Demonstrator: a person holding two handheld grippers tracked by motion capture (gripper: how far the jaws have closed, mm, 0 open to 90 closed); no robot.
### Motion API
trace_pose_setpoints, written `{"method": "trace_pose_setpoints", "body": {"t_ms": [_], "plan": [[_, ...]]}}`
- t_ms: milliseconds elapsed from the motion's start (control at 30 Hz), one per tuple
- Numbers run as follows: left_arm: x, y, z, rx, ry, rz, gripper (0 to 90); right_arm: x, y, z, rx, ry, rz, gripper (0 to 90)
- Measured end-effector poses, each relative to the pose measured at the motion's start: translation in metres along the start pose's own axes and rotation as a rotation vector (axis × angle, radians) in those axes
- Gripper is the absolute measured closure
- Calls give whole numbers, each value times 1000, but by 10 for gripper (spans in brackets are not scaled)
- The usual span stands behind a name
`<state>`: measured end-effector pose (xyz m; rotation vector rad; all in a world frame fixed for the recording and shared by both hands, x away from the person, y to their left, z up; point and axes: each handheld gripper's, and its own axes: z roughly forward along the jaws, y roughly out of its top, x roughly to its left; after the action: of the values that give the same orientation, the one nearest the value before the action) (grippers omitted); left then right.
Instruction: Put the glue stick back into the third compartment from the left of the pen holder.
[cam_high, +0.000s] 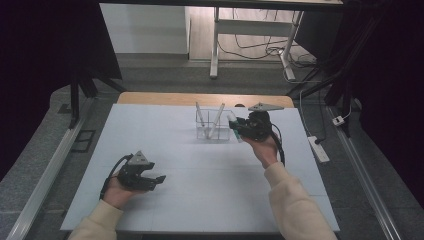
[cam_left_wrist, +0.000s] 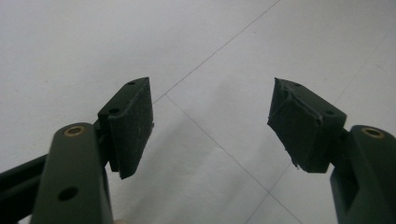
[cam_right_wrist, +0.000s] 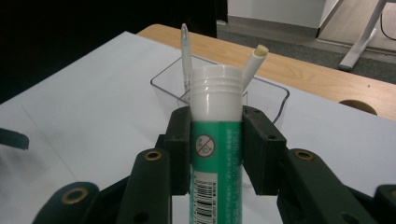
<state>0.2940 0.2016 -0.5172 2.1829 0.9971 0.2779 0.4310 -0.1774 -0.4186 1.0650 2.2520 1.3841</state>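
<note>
Right gripper: its two black jaws are pinched on a glue stick, one pad on each side of the green label, held up above the surface by the person's right hand.
Glue stick: a tube with a white ridged cap end and a green label with a barcode; it stands along the line of the jaws, the white end reaching past the jaw tips, the barcode end back between the arms of the gripper.
Clear container: a see-through rectangular holder just ahead of the right gripper, beyond the white end of the glue stick; in the high view it sits just beside the gripper, on the side towards the other hand.
Pens in the container: two pale slim sticks lean out of it, one up and a little to one side of the glue stick's cap, the other slanting out on the opposite side.
Left gripper: jaws spread wide with nothing between them, the pads well apart and bare white sheet showing in the gap; in the high view it lies low near the front of the surface, in the person's left hand.
Surface: a white sheet with faint seam lines under both grippers; a wooden edge shows beyond the container.
Distance between grippers: well apart, the left one far behind and to the side of the right one.
</note>
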Motion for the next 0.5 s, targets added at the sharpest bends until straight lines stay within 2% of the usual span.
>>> {"method": "trace_pose_setpoints", "body": {"t_ms": [500], "plan": [[1, 0, -1, -7, 2, -3, 305, -8, 19, 12, -76, -7, 8, 647]]}}
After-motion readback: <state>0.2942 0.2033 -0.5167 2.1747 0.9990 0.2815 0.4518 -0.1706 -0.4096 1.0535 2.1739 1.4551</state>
